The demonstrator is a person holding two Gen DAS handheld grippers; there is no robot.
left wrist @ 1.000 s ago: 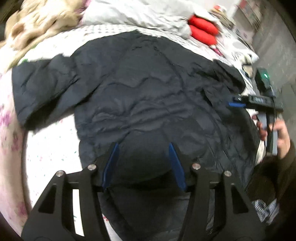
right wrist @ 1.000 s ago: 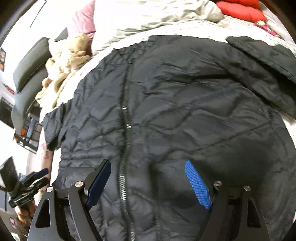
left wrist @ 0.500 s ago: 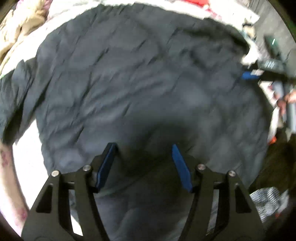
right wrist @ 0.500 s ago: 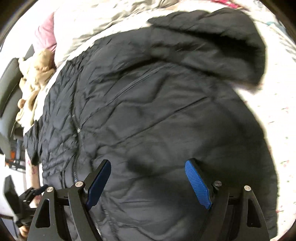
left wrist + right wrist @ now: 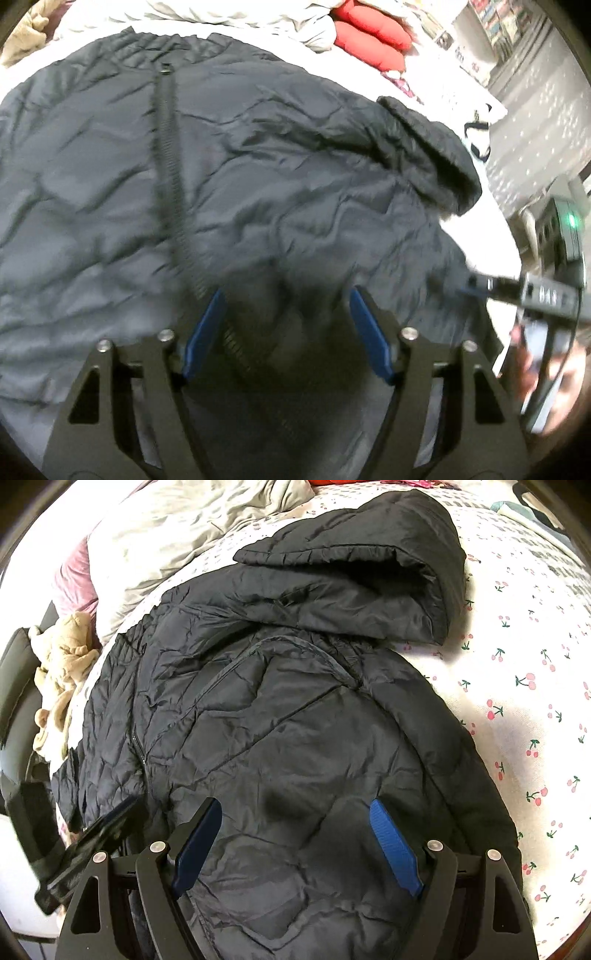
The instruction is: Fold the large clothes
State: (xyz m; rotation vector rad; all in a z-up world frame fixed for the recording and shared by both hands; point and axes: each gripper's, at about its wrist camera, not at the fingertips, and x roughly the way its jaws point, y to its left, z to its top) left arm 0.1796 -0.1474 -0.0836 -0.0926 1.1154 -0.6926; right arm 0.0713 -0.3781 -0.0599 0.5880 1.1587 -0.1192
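A black quilted puffer jacket (image 5: pixel 258 184) lies spread on the bed, front up, its zipper (image 5: pixel 168 155) running up the middle. It fills the right wrist view too (image 5: pixel 295 720), with one sleeve (image 5: pixel 351 583) folded over near the top. My left gripper (image 5: pixel 286 299) is open just above the jacket beside the zipper. My right gripper (image 5: pixel 295 808) is open over the jacket's right side. The right gripper shows at the right edge of the left wrist view (image 5: pixel 476 288), and the left gripper shows at the left edge of the right wrist view (image 5: pixel 122 808).
The bed sheet (image 5: pixel 535 701) is white with cherry prints. A grey blanket (image 5: pixel 184 535), a beige garment (image 5: pixel 62 672) and a dark chair (image 5: pixel 14 686) lie beyond. Red pillows (image 5: pixel 369 37) sit at the far side.
Both grippers have swung to the jacket's right side. The zipper and the folded sleeve now show in the left view. Both stay open.
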